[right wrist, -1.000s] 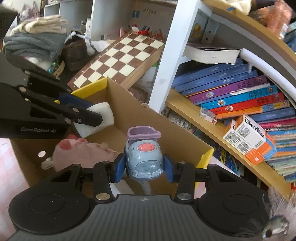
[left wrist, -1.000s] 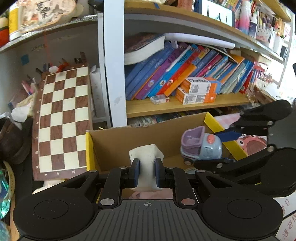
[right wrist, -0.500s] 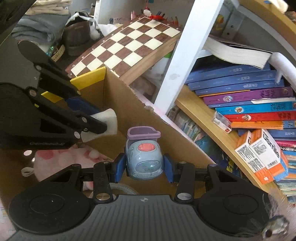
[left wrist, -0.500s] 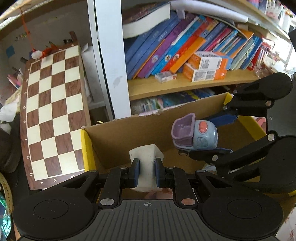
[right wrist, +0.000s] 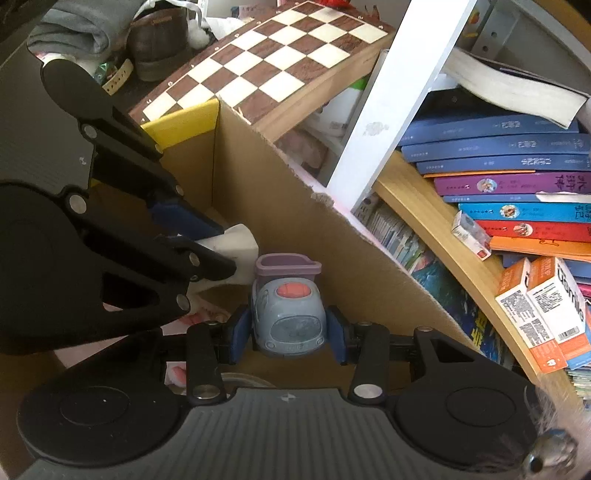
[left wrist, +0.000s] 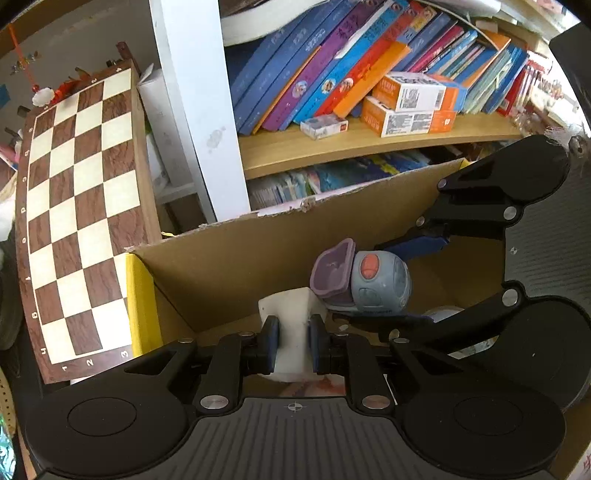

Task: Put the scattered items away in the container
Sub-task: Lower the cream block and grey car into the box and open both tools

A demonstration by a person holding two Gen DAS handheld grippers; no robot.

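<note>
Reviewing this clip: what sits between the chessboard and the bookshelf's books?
A white upright post of the shelf stands between the chessboard and the books. The left wrist view shows it plainly; the right wrist view agrees.

Cluttered home room, wooden bookshelf (left wrist: 369,144) packed with leaning colourful children's books (left wrist: 332,74), brown-and-cream wooden chessboard (left wrist: 77,218) propped left of the shelf, folded grey clothes (right wrist: 81,26) and brown leather shoe (right wrist: 159,40) beyond the chessboard.

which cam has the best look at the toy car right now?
Right wrist. The toy car sits centred and front-on there, gripped by the right gripper above the cardboard box. The left wrist view shows the toy car from the side, tilted, its lower edge cut off by gripper parts.
</note>
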